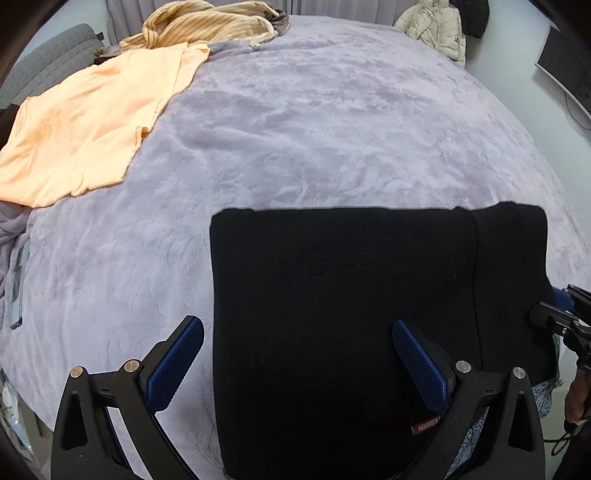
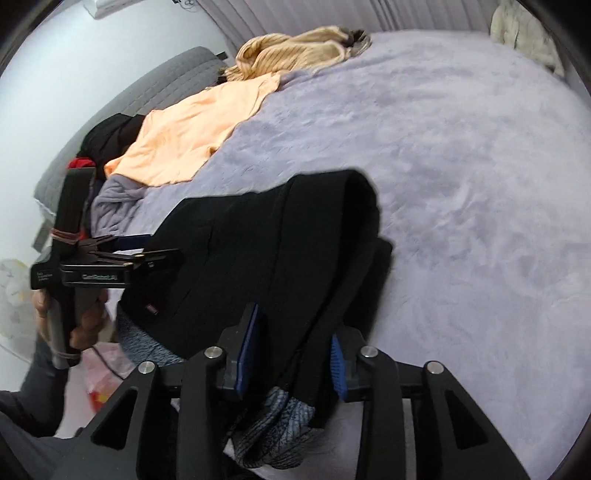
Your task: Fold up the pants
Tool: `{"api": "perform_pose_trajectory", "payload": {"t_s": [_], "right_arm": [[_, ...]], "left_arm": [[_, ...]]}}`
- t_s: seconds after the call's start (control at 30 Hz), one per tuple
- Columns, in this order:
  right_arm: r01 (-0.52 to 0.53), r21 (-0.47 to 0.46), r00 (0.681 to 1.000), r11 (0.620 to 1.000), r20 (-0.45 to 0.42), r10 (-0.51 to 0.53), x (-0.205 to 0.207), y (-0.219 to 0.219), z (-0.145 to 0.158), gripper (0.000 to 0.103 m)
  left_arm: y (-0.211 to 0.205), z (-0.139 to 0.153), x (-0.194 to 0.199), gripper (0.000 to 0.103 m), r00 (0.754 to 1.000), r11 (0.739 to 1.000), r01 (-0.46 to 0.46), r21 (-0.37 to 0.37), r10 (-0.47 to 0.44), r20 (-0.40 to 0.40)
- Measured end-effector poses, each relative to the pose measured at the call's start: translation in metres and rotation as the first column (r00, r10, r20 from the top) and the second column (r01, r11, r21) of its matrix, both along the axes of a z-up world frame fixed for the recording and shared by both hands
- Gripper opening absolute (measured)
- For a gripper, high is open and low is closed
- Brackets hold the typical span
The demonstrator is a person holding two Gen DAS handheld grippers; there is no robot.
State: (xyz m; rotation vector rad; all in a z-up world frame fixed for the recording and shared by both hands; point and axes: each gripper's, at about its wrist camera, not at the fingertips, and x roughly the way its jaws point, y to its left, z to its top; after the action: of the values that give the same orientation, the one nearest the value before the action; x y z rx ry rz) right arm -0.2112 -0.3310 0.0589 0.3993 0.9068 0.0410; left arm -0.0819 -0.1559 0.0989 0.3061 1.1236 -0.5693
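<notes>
Black pants (image 1: 343,295) folded flat on the lilac bed (image 1: 332,129). Left tool (image 1: 295,363) spread wide, empty, over them. Right tool (image 2: 295,354) straddling a raised fold; grip unclear.

Fuzzy lavender plush blanket (image 1: 314,122) covers the bed. Flat peach-orange cotton shirt (image 1: 85,129) lies on its far left part. Crumpled tan ribbed garment with dark stripes (image 1: 207,26) sits just beyond it at the far edge, touching the shirt's far end. Grey quilted headboard (image 1: 51,62) stands at far left. Cream puffer jacket (image 1: 436,26) at far right, dark garment (image 1: 472,14) beside it. Red and black clothes heap (image 2: 99,147) left of shirt. Mottled blue-grey knit fabric (image 2: 280,417) lies at the near edge.
</notes>
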Motion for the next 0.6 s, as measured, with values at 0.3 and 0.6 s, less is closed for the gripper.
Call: {"api": "perform_pose_trajectory", "payload": {"t_s": [0.3, 0.6], "right_arm": [[-0.06, -0.282, 0.986, 0.957, 0.134, 0.102, 0.054, 0.062, 0.047, 0.095], [-0.029, -0.207, 0.994, 0.978, -0.105, 0.007, 0.098, 0.019, -0.036, 0.095]], "left_arm": [[0.001, -0.01, 0.055, 0.102, 0.982, 0.98, -0.189, 0.063, 0.188, 0.021], [-0.001, -0.048, 0.063, 0.103, 0.975, 0.975, -0.218, 0.045, 0.219, -0.031]]}}
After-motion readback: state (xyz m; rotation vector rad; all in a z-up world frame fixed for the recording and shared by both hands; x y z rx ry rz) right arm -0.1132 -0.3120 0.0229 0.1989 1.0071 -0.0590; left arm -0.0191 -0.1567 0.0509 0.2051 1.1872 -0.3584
